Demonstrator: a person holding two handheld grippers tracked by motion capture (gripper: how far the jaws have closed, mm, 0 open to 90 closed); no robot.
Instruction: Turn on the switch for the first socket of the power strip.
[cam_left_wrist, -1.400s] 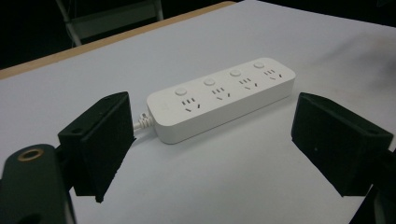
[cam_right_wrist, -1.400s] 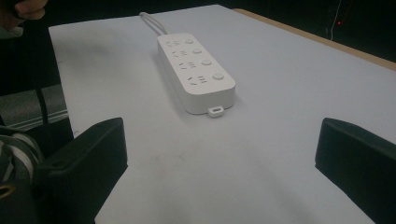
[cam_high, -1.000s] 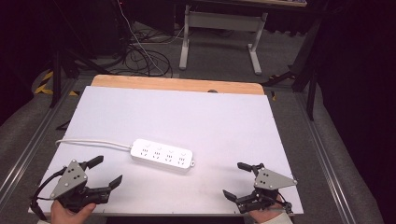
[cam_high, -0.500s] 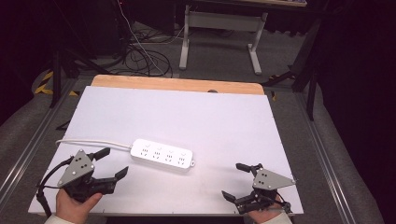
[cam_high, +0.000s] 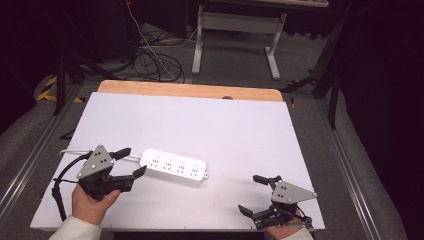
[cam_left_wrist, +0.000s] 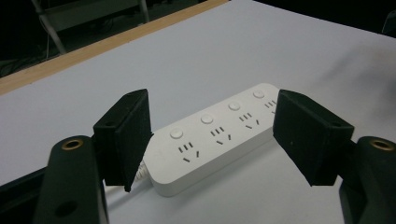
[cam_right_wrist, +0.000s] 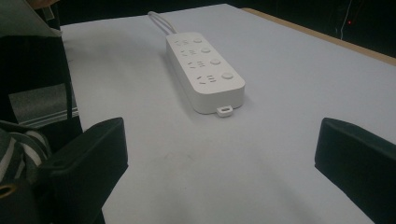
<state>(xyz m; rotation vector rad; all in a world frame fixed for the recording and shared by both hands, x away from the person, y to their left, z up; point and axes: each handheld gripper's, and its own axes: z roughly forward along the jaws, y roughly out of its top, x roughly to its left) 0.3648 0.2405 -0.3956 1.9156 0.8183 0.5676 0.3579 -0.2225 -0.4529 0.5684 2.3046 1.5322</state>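
A white power strip with several sockets and round buttons lies flat on the white tabletop; its white cord runs off to the left. My left gripper sits at the strip's cord end. In the left gripper view its jaws stand on either side of that end of the strip, with a gap at each pad. The jaws have just been closing, and the gripper is open. My right gripper stays open near the front right edge, empty, facing the strip's far end.
A wooden strip edges the back of the table. Behind it stand a metal desk frame and loose cables on the floor. Metal rails run along both sides of the table.
My left gripper has moved right and a little up, from the front left corner to the strip's cord end, and its jaws have narrowed. The right gripper has stayed put.
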